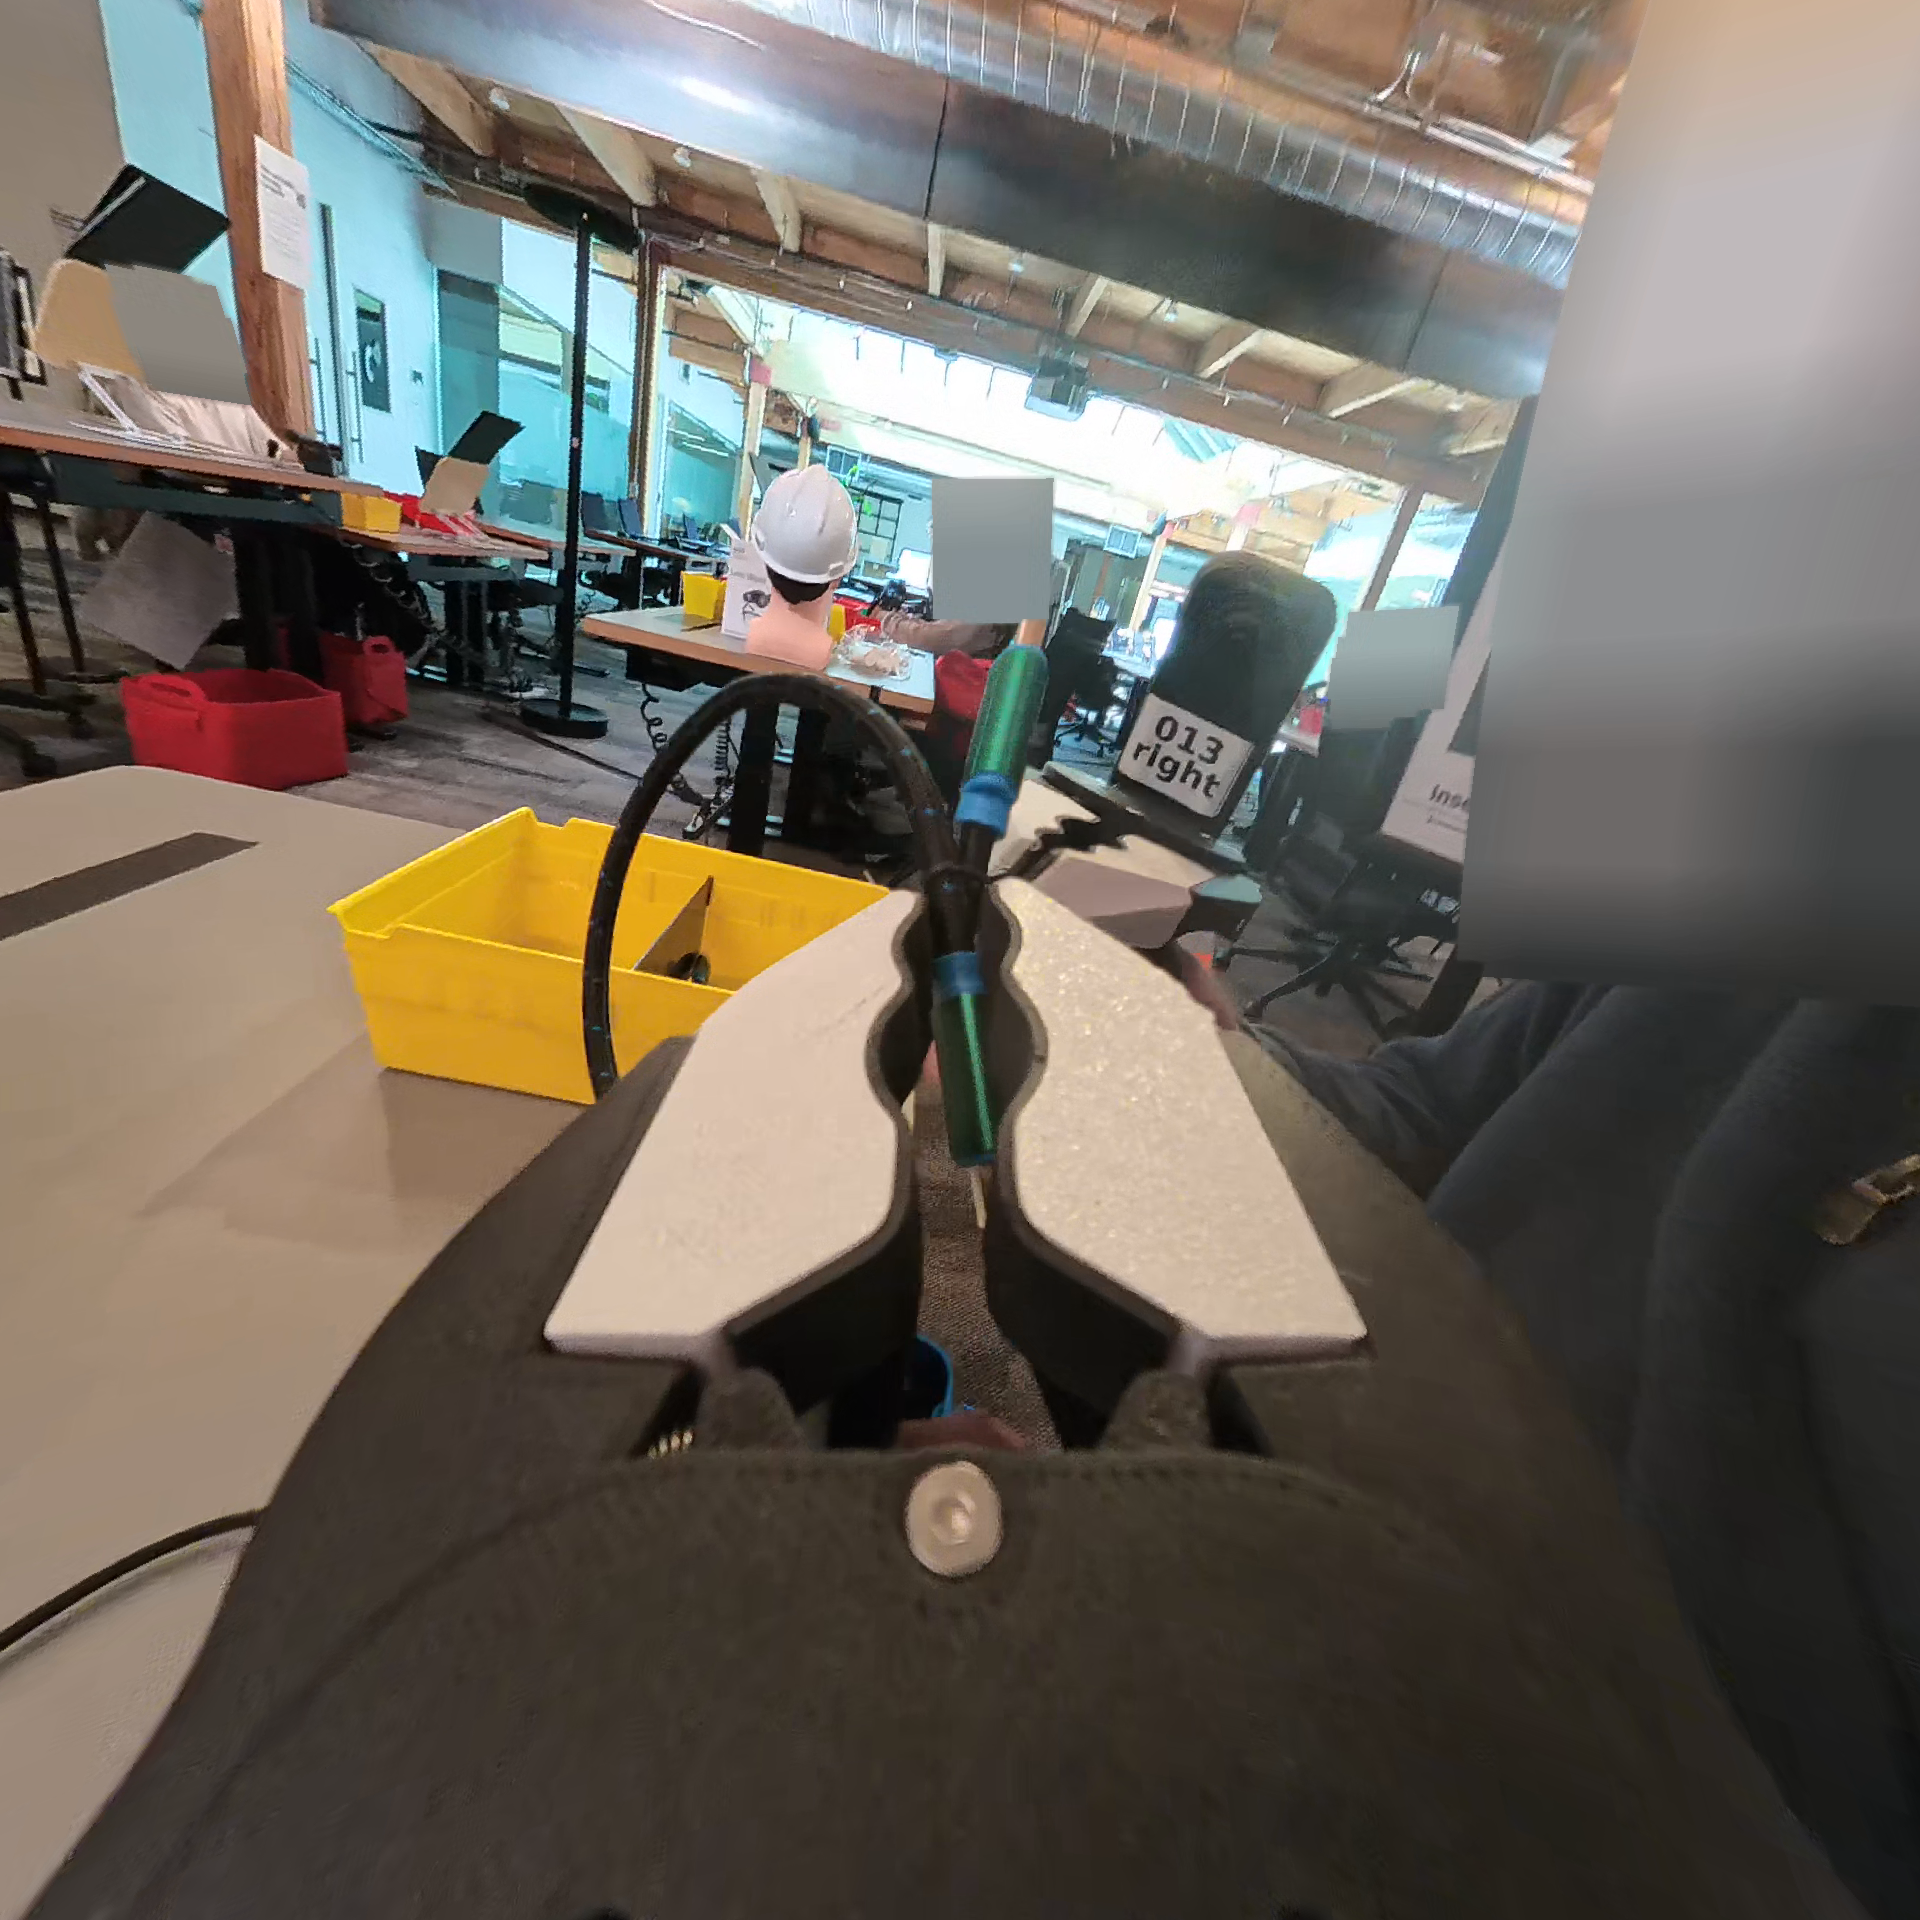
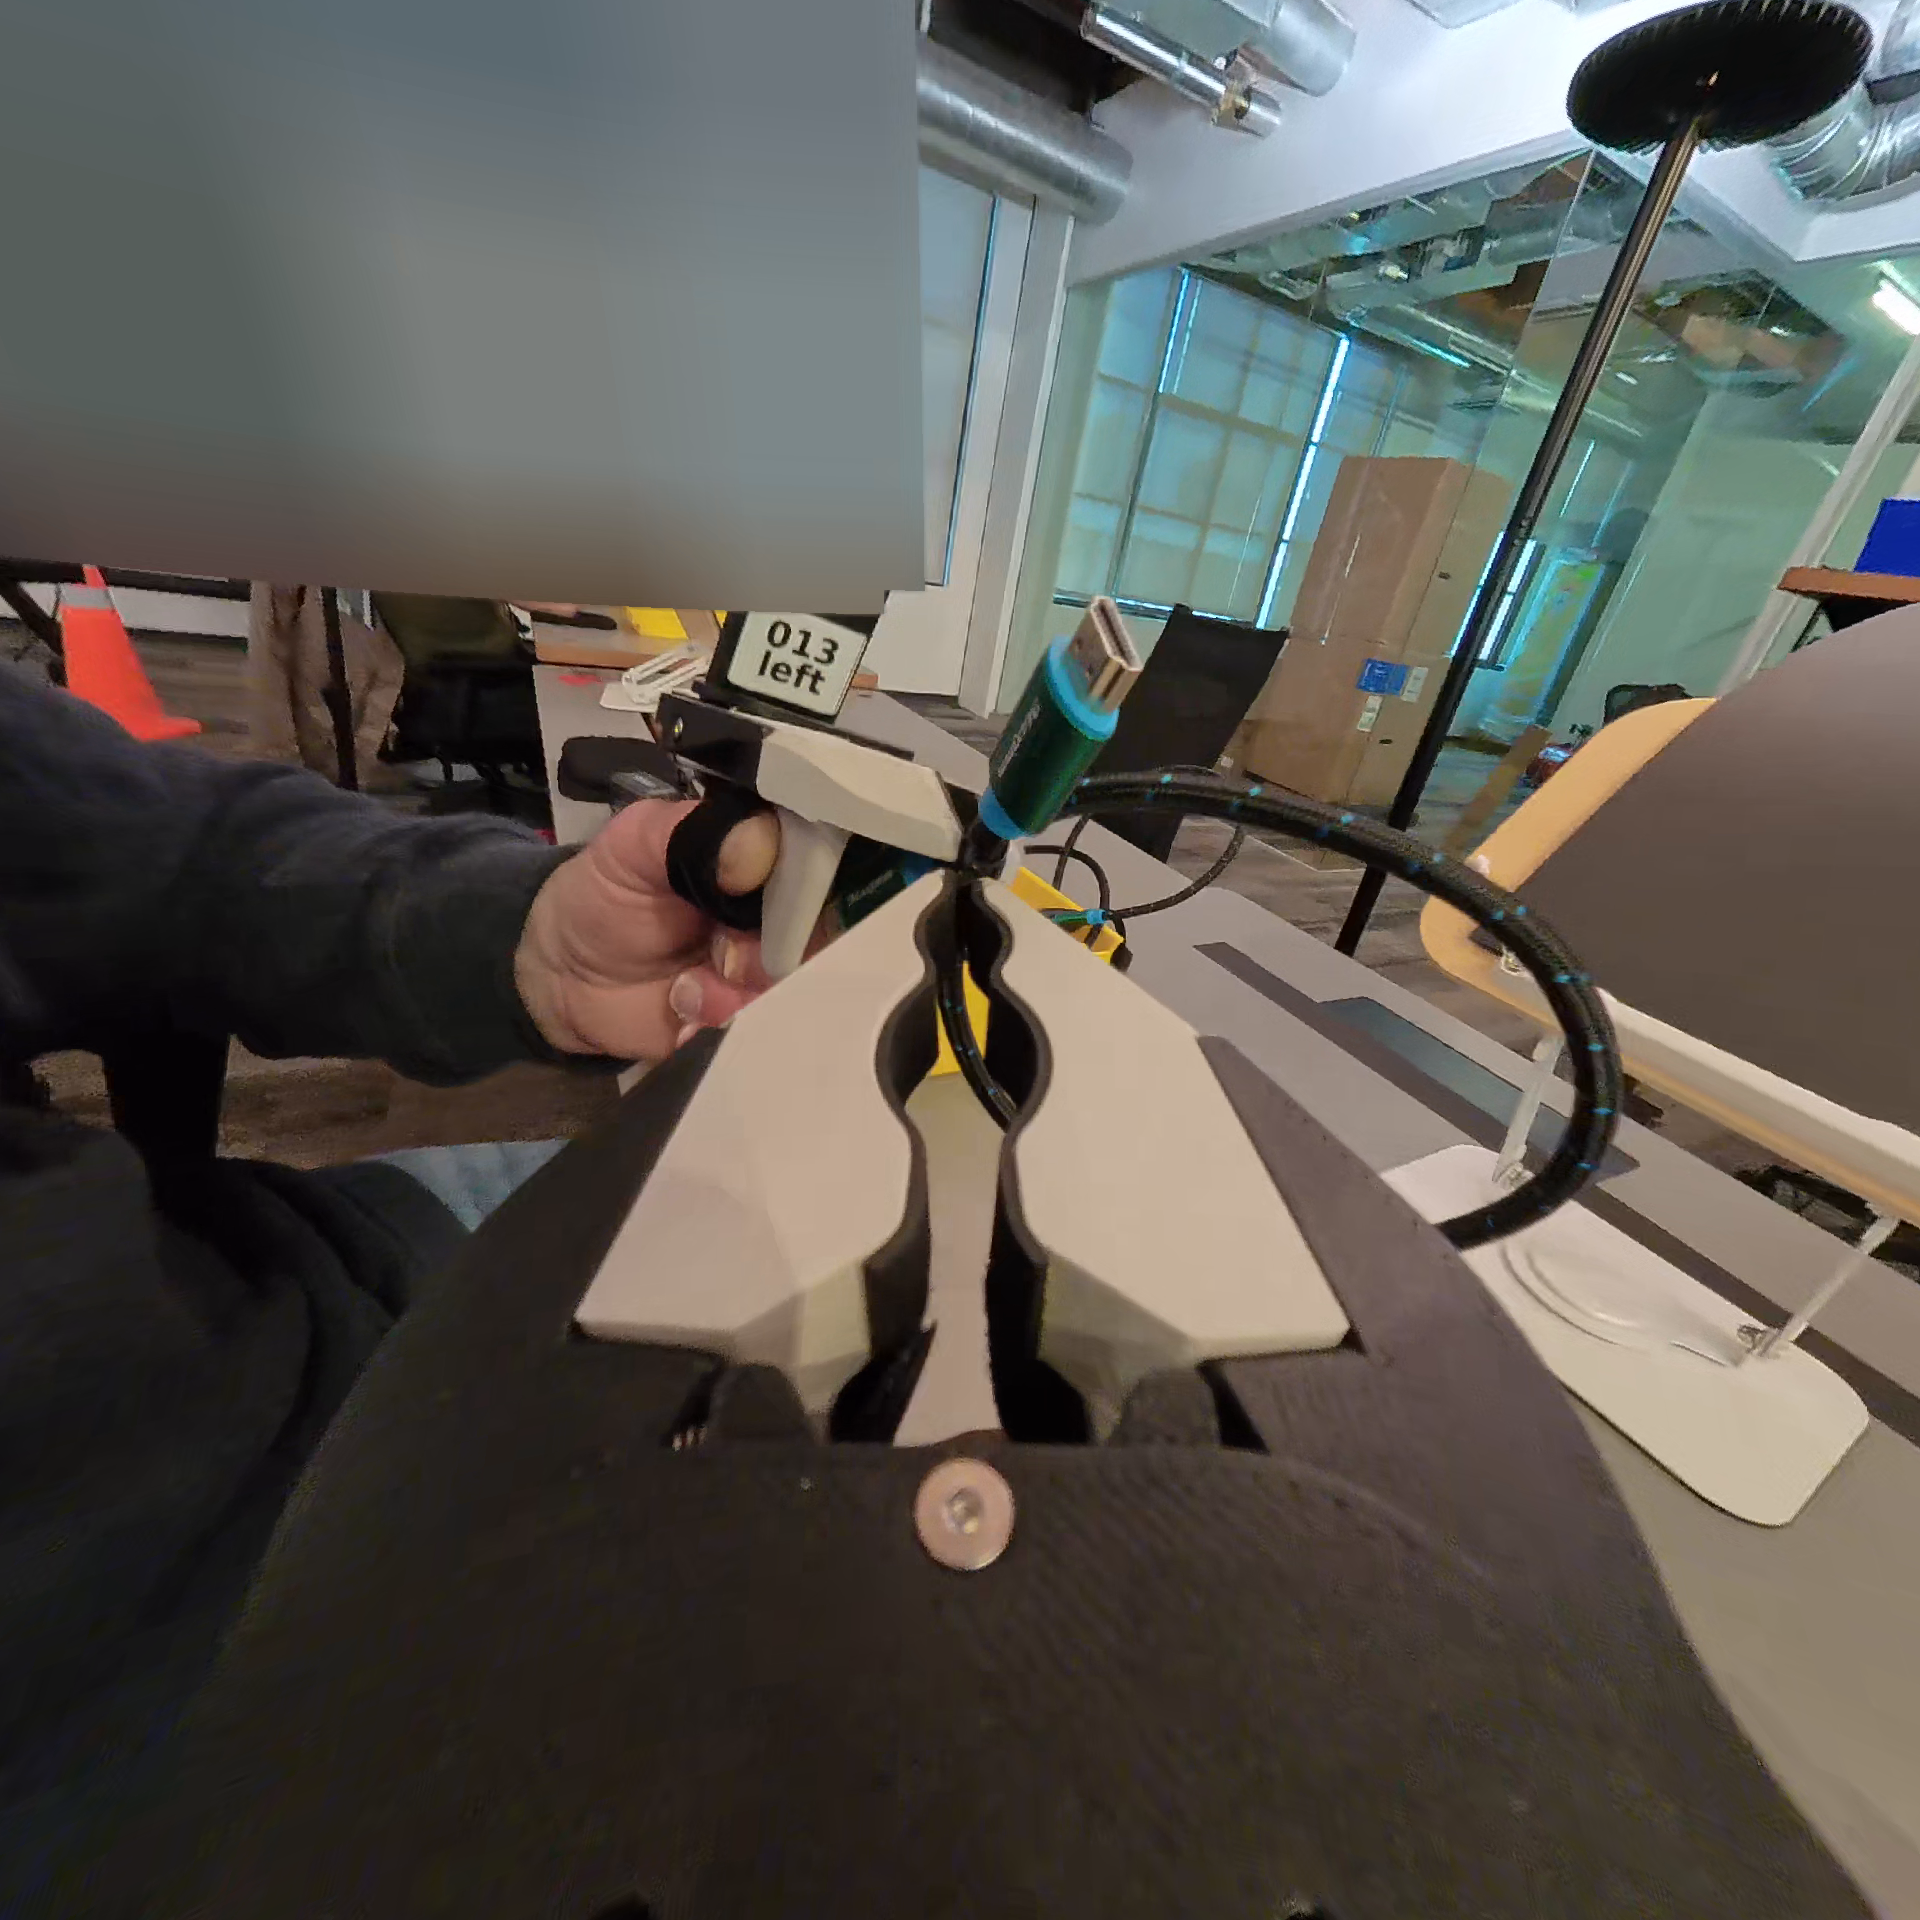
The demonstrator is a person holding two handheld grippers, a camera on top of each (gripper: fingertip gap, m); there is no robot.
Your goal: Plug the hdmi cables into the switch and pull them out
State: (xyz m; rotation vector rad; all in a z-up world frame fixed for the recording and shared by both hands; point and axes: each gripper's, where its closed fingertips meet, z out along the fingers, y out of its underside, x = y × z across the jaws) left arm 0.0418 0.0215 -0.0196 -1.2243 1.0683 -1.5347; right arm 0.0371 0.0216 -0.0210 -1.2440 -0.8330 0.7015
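A black braided HDMI cable (image 2: 1558,987) with green plugs is held in the air by both grippers, tip to tip. My right gripper (image 2: 961,899) is shut on the cable just below a green plug (image 2: 1049,738) whose gold connector points up. My left gripper (image 1: 956,899) is shut on the same cable at its tips; a second green plug (image 1: 961,1060) hangs in the hollow between its fingers. The first plug (image 1: 1003,717) stands beyond the tips. The cable (image 1: 634,852) loops left. The left gripper (image 2: 956,847) shows in the right wrist view, held by a hand. No switch is clearly visible.
A yellow bin (image 1: 468,966) stands on the grey table (image 1: 156,1091) left of my left gripper, with a grey angled piece inside. A white acrylic stand (image 2: 1662,1403) sits on the table at right. A person's dark sleeve (image 2: 260,914) is on the left.
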